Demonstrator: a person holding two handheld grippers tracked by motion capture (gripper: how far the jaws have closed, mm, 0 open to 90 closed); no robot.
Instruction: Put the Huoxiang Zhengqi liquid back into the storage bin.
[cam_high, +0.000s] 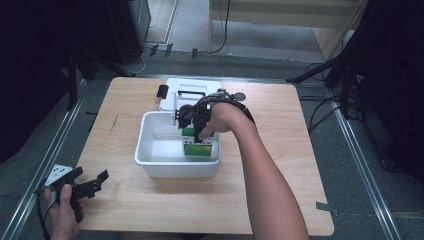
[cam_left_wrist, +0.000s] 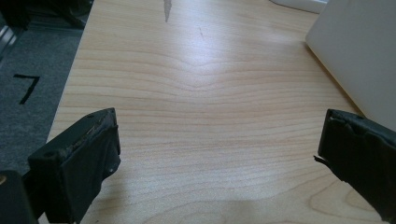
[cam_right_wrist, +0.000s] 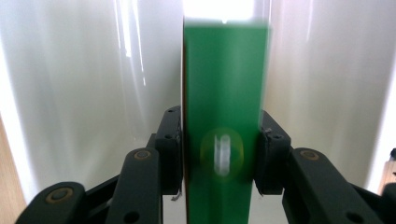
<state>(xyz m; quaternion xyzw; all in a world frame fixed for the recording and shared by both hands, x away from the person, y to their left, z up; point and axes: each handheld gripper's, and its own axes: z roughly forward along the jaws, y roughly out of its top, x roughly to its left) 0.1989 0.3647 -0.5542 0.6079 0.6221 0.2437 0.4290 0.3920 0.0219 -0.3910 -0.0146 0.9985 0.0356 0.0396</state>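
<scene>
A white plastic bin (cam_high: 150, 165) stands in the middle of the wooden table (cam_high: 280, 200). My right gripper (cam_high: 194, 127) reaches down into its right half and is shut on a green box (cam_high: 198, 149). In the right gripper view the green box (cam_right_wrist: 223, 93) stands upright between the two black jaws, with the bin's white walls (cam_right_wrist: 70, 93) behind it. My left gripper (cam_high: 95, 181) rests at the table's front left corner, held by a hand, its jaws wide apart. In the left gripper view it (cam_left_wrist: 217, 149) holds nothing, over bare wood, and the bin's side (cam_left_wrist: 359, 51) stands at the right.
The bin's white lid (cam_high: 192, 89) with a black handle lies behind the bin, a small black object (cam_high: 162, 91) next to it. Dark stands and cables surround the table. A strip of floor (cam_left_wrist: 28, 70) runs past the table's left edge.
</scene>
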